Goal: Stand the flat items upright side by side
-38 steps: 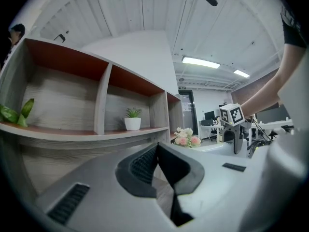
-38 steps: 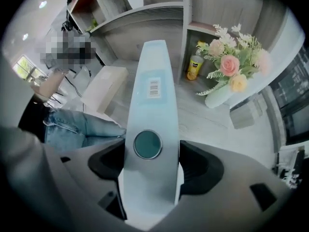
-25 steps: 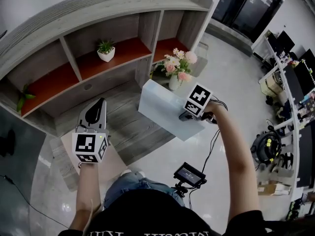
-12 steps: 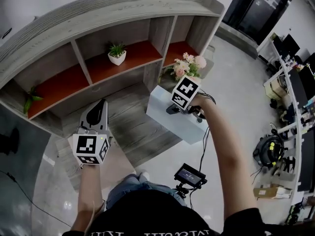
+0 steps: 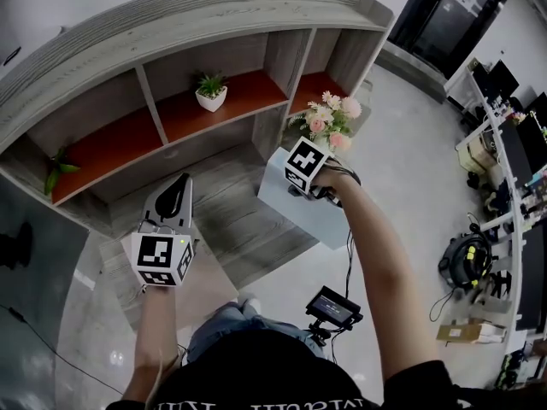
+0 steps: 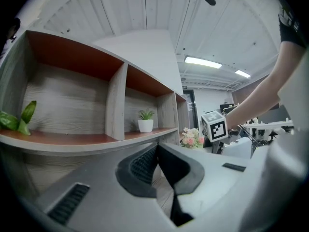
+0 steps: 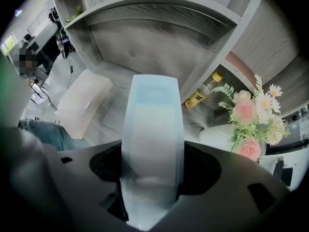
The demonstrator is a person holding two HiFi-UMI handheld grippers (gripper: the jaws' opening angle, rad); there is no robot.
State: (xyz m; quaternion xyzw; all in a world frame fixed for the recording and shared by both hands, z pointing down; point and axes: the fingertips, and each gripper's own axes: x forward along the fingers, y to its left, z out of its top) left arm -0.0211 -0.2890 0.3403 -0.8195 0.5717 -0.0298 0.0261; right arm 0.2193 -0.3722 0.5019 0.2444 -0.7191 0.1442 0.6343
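A pale blue flat box (image 5: 312, 212) sits before the grey shelf unit (image 5: 214, 24), with its broad face showing in the head view. My right gripper (image 5: 301, 188) points steeply down onto its upper edge. In the right gripper view the box's narrow edge (image 7: 152, 129) fills the gap between the jaws of that gripper (image 7: 152, 178), which have just been closing and now press on it. A second flat item, pale beige (image 7: 82, 105), lies on the floor by my left gripper (image 5: 178, 184). The left gripper (image 6: 157, 151) is held level, shut and empty.
The shelf has red-brown boards with a small potted plant (image 5: 210, 90) and a leafy sprig (image 5: 55, 171). A vase of flowers (image 5: 329, 120) stands just behind the blue box. A yellow bottle (image 7: 202, 96) lies low by the shelf. A small monitor (image 5: 333, 307) hangs at my waist.
The right gripper has moved left along the blue box's upper edge and now grips it. The left gripper has stayed nearly in place.
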